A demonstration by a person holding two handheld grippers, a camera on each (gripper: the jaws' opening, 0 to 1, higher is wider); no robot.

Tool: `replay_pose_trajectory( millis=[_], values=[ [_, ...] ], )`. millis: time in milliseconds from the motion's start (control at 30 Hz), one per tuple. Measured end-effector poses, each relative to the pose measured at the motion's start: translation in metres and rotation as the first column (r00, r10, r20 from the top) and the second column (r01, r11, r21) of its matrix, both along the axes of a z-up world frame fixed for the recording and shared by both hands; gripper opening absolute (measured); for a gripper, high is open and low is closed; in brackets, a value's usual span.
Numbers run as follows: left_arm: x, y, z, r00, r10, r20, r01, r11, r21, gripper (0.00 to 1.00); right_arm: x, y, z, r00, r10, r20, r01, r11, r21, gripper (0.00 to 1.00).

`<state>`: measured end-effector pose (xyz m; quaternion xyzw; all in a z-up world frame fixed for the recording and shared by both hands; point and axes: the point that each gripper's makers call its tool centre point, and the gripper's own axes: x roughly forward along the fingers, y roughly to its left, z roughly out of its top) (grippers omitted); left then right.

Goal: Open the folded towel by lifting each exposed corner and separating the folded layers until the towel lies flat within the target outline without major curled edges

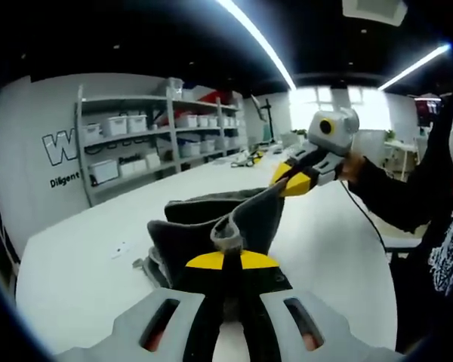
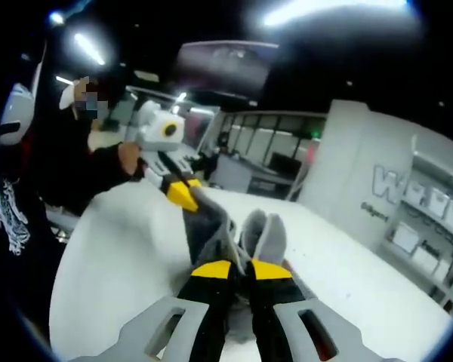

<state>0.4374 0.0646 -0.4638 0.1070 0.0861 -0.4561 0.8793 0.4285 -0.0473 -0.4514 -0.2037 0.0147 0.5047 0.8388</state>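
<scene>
Two grippers have the towel point(image 1: 211, 222) up off the white tabletop point(image 1: 75, 279), and we're mid-spread. Our left gripper point(image 1: 225, 260) has its yellow-tipped jaws pinched tight on a bunched grey corner right in front of its camera. Far to the right in that view, our right gripper point(image 1: 296, 181) pinches the opposite corner, jaws closed on the cloth, and the fabric hangs slack between the two with a deep fold sagging in the middle. In the right gripper view we see the same hold from the other end: right gripper point(image 2: 241, 270) closed on a doubled grey fold, left gripper point(image 2: 183, 194) gripping the far corner.

To do this step well, we judge, we should draw the two corners steadily apart and level until the sag goes taut, then lower the cloth flat instead of dropping it, so the edges don't curl. We can't make out any target outline on the tabletop from here.

Over on the far left, a metal shelf rack point(image 1: 166, 143) carries rows of pale storage bins point(image 1: 127, 124); what's in them we can't tell.
</scene>
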Motion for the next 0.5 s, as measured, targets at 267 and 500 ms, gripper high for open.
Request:
replay_pose_trajectory(
  millis=[267,500],
  values=[
    [-0.009,-0.001,-0.005,1.0,-0.008,0.018,0.007,1.0,0.021,0.03,-0.008,0.001,-0.005,1.0,-0.003,0.006,0.004,1.0,-0.008,0.04],
    [-0.016,0.001,-0.006,1.0,-0.001,0.027,0.001,1.0,0.019,0.03,-0.012,0.004,-0.006,1.0,0.005,0.018,-0.004,1.0,-0.018,0.04]
  ],
)
